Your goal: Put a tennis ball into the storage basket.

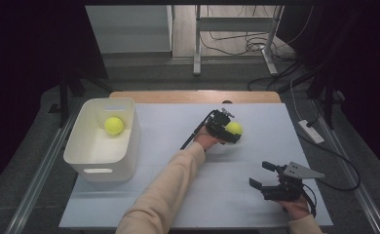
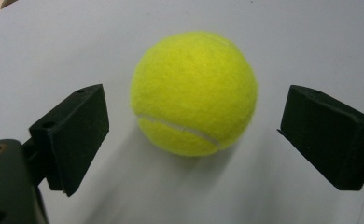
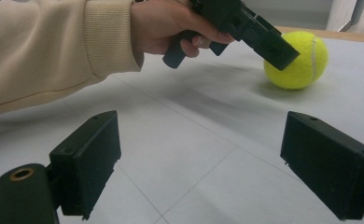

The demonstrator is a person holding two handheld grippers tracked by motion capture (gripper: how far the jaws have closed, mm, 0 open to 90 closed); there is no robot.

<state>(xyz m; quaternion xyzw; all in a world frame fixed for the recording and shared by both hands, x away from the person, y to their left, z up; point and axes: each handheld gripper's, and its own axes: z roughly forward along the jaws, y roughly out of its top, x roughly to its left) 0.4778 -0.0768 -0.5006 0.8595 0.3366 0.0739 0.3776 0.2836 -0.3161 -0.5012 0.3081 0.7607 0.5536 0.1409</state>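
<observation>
Jaws of the left gripper [image 2: 194, 135] stand spread either side of a fuzzy yellow-green tennis ball [image 2: 194, 93] resting on the white worktop [image 1: 178, 126] — pads clear of it. The right gripper [image 1: 265, 175] hovers near the front edge, well apart from it — released, nothing between its jaws.
</observation>
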